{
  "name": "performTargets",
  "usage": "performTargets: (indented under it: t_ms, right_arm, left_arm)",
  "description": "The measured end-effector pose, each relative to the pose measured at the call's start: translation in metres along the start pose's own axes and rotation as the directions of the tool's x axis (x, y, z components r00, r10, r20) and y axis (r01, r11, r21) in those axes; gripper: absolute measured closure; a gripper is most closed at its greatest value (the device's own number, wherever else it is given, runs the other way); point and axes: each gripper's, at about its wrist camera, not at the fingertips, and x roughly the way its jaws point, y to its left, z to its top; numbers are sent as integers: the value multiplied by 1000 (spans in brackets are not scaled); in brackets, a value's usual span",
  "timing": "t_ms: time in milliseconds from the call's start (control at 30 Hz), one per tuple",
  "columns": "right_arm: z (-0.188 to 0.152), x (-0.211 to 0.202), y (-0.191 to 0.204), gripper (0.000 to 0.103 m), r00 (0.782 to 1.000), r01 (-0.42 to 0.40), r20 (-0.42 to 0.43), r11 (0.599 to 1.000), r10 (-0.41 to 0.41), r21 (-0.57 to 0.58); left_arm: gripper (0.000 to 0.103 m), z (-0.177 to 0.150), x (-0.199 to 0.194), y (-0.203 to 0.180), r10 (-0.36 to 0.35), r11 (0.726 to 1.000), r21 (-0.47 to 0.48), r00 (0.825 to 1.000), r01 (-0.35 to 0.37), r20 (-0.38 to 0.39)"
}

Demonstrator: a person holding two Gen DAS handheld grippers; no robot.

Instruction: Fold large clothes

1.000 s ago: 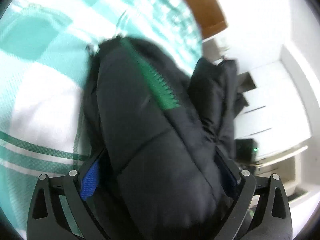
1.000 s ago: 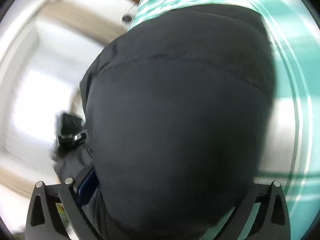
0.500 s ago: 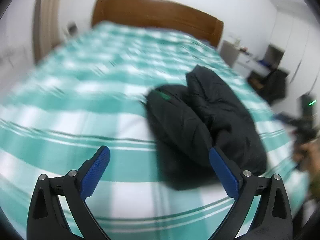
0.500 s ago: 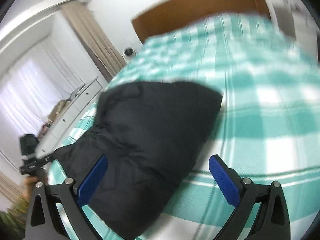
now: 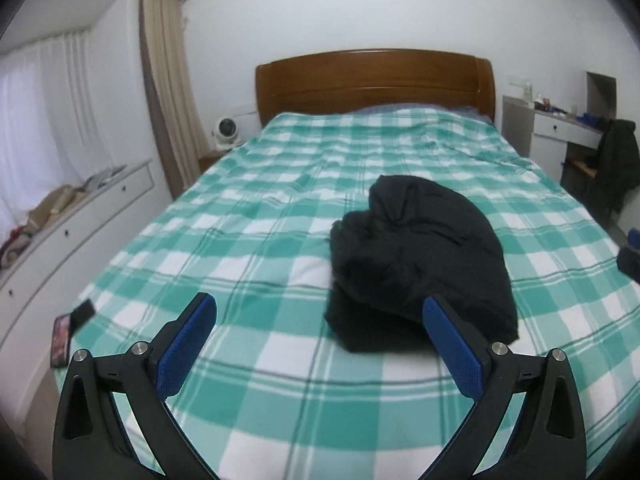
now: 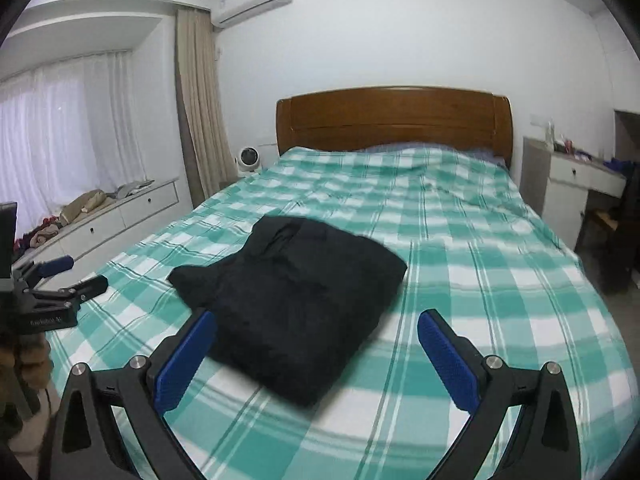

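Black jacket (image 6: 296, 292) lies as compact folded bundle on bed (image 6: 500, 280), well below headboard (image 6: 394, 120). We judge folding done, maybe only tidying left. Left tool (image 5: 320, 340) spread wide, empty. Right tool (image 6: 316, 348) spread wide, empty, near jacket.

Black jacket (image 5: 420, 256), folded; on bed (image 5: 256, 224)
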Motion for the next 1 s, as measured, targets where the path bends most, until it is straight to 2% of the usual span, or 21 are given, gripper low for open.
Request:
performTargets:
  t_ms: [167, 333, 600, 767, 1000]
  right_arm:
    - [-13, -34, 25, 0, 997, 80, 4, 996, -80, -33]
    - [-28, -54, 45, 0, 994, 113, 13, 991, -113, -67]
    - [-37, -51, 66, 0, 983, 162, -77, 983, -169, -83]
    - [-39, -52, 74, 0, 981, 169, -81, 980, -178, -108]
    - [-42, -56, 74, 0, 980, 169, -88, 979, -180, -112]
  left_arm:
    - [0, -5, -24, -6, -34, 999, -20, 999, 34, -13]
    - [0, -12, -43, -9, 10, 1000, -4, 1000, -10, 4]
    - [0, -20, -65, -12, -25, 1000, 7, 1000, 25, 15]
    - [0, -23, -69, -11, -67, 998, -10, 998, 67, 13]
    - [0, -28, -71, -17, -50, 998, -24, 998, 51, 31]
